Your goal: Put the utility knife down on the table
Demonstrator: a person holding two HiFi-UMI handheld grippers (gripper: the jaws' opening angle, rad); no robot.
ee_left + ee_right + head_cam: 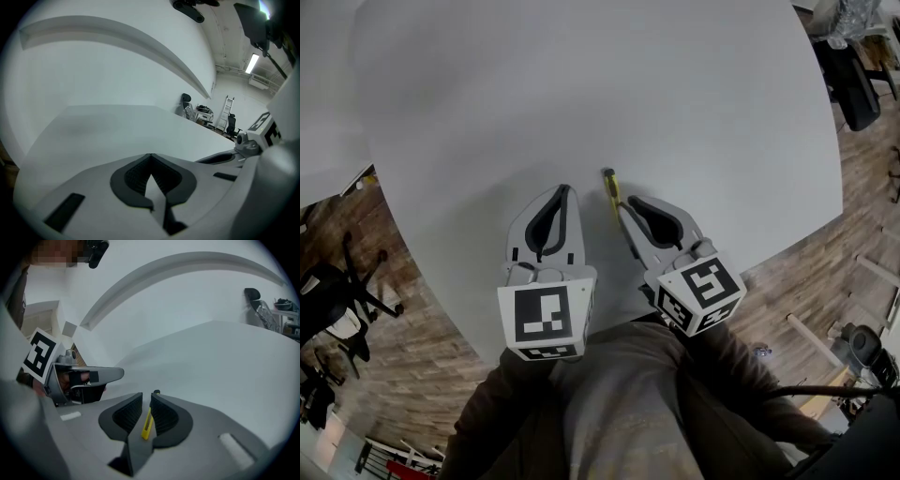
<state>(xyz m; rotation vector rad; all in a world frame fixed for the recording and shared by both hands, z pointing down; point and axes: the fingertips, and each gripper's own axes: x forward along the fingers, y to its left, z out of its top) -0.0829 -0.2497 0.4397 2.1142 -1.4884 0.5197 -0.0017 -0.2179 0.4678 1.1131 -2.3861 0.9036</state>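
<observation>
Right gripper view showed the right gripper (146,397) with its jaws clenched on one utility knife (147,425), the yellow body standing in the narrow slot between the pads. Its long axis ran along the jaws, and its dark tip poked out past their ends. From the head view the knife (610,184) pointed away from the person over the white worktop (581,84); whether it touched I could not tell. The left gripper (150,155) sat just beside, jaws closed on nothing. Two grippers, one knife.
</observation>
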